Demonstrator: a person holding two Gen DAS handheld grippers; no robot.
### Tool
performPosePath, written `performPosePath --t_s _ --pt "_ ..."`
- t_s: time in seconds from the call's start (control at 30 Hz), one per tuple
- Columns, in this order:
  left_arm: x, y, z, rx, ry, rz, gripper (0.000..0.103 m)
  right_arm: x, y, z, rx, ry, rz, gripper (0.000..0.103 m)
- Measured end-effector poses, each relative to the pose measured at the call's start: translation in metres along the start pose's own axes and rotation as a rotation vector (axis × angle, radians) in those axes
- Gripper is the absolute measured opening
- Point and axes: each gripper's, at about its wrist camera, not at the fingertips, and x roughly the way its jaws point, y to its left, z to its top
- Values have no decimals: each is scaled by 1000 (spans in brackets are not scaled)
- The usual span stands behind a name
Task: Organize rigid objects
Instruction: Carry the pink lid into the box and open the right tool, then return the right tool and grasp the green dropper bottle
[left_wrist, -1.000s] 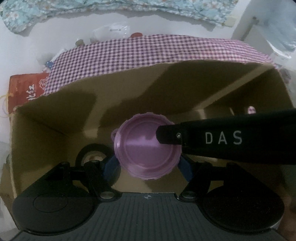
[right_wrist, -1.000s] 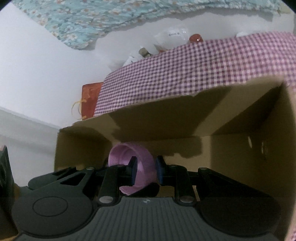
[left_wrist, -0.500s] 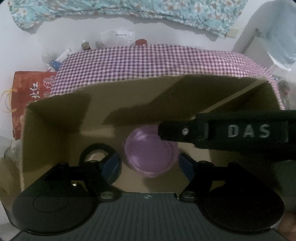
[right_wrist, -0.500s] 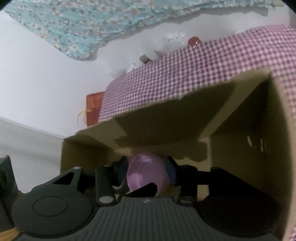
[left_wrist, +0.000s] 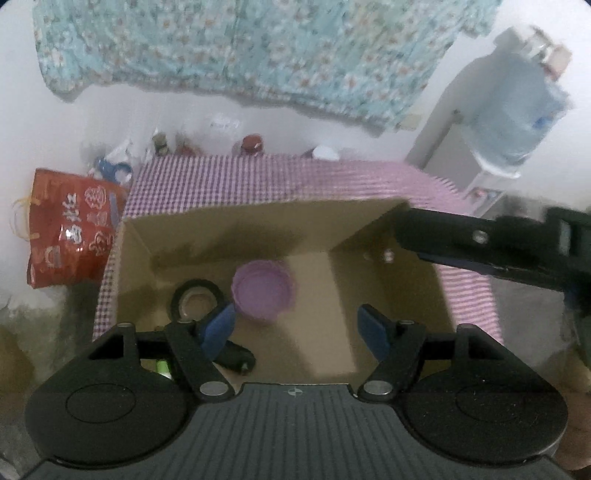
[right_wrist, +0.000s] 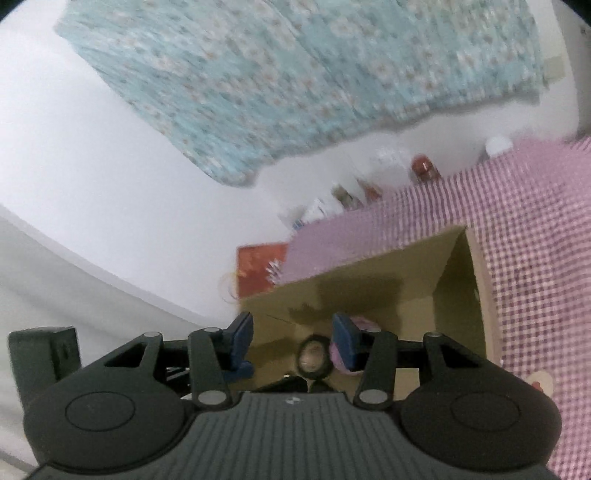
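A purple plastic lid (left_wrist: 263, 291) lies on the floor of an open cardboard box (left_wrist: 136, 251), next to a black tape roll (left_wrist: 195, 302). My left gripper (left_wrist: 299, 326) is open and empty above the box's near side. My right gripper (right_wrist: 293, 338) is open and empty, raised above the box's left end (right_wrist: 458, 280); its black finger crosses the left wrist view at the right (left_wrist: 476, 243). In the right wrist view the lid (right_wrist: 338, 356) and the tape roll (right_wrist: 312, 360) show low between the fingers.
The box stands on a purple checked tablecloth (left_wrist: 258, 181). A black object and a green item (left_wrist: 162, 367) lie in the box's near left corner. A red bag (left_wrist: 70, 229) hangs at the left. Small bottles (left_wrist: 253, 144) line the wall. A water dispenser (left_wrist: 509, 122) stands at the right.
The right gripper let go of the purple lid, which now lies in the box. Both grippers have risen and pulled back; the right one has swung out to the left of the box.
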Motion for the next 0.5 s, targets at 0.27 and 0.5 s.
performPosePath --t_s 0.27,0.5 --pt "-76 0 -46 31 -136 -47 77 -86 41 -51 -105 -147 -18 62" --pt "-97 2 -114 58 -211 -37 78 -122 42 -142 -110 -257 -171 62"
